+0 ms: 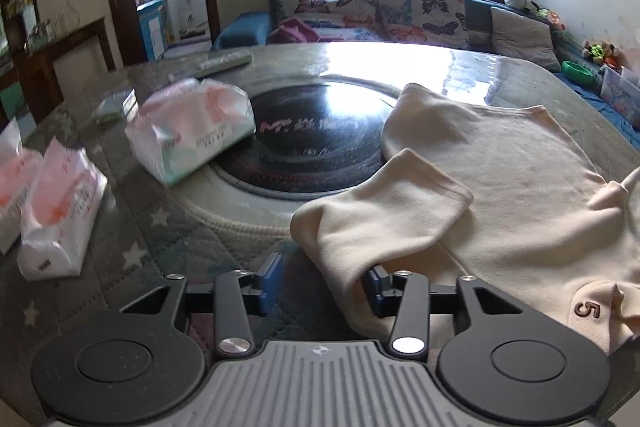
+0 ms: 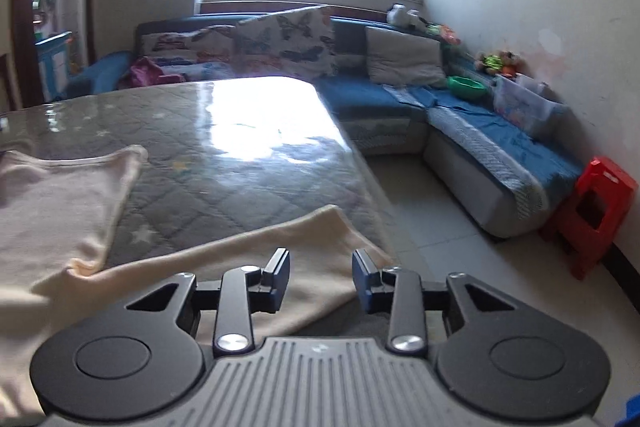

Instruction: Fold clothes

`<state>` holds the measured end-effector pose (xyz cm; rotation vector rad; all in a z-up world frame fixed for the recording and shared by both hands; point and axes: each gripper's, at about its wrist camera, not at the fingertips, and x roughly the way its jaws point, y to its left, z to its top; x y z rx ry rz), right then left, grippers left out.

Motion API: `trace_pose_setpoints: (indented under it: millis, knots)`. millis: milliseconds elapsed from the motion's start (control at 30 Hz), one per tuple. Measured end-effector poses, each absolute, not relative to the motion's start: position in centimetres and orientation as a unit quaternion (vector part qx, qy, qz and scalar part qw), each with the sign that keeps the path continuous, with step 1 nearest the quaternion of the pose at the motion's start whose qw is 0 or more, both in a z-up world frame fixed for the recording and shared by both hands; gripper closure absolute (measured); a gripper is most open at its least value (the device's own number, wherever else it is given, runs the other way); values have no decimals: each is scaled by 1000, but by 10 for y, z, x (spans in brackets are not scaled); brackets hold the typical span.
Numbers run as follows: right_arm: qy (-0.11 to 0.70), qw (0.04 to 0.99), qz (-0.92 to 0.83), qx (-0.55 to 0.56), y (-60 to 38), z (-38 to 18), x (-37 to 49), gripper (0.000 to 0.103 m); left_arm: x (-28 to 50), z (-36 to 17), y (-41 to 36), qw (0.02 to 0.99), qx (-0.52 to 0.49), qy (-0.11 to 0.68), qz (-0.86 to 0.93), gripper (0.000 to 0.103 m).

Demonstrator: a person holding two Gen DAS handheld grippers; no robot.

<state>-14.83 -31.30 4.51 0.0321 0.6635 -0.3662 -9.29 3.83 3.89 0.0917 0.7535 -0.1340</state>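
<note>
A cream shirt (image 1: 512, 187) with a brown "5" on it lies spread on the quilted table (image 1: 168, 239). In the left wrist view its left sleeve (image 1: 384, 219) lies folded toward the body, with its end between the fingers of my left gripper (image 1: 324, 287). The jaws are wide open and the cloth drapes over the right finger (image 1: 378, 289). In the right wrist view the other sleeve (image 2: 248, 259) stretches across the table edge under my right gripper (image 2: 320, 277), which is open and just above it. The shirt body (image 2: 56, 203) lies to the left.
Three tissue packs lie left of the shirt: one (image 1: 192, 131) by the black round cooktop (image 1: 320, 135), two (image 1: 60, 211) near the left edge. A blue corner sofa (image 2: 460, 131) and a red stool (image 2: 596, 215) stand beyond the table's right edge (image 2: 360, 163).
</note>
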Motion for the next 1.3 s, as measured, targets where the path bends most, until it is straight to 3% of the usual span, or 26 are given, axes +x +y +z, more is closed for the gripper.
trace_pose_setpoints:
  millis: [200,467,800,867,933,1300]
  knots:
    - [345,931,-115,12,-278,31,-125,67,-91,51,17,934,90,336,-81,41]
    - [358,929,-97,20,-265,17,-117,61,-81,48,-24,924,142,323,-148,42]
    - [358,928,-97,29,-268,16,-117,57,-54,13,-58,912,181,330,-162,71]
    - [359,928,-96,33,-269,16,-117,57,-52,13,-53,914,173,330,-158,90]
    - [360,927,-96,36,-271,16,-117,57,-50,19,-40,920,145,330,-154,96]
    - [362,927,-94,29,-269,19,-114,56,-69,69,101,958,-42,281,-21,100]
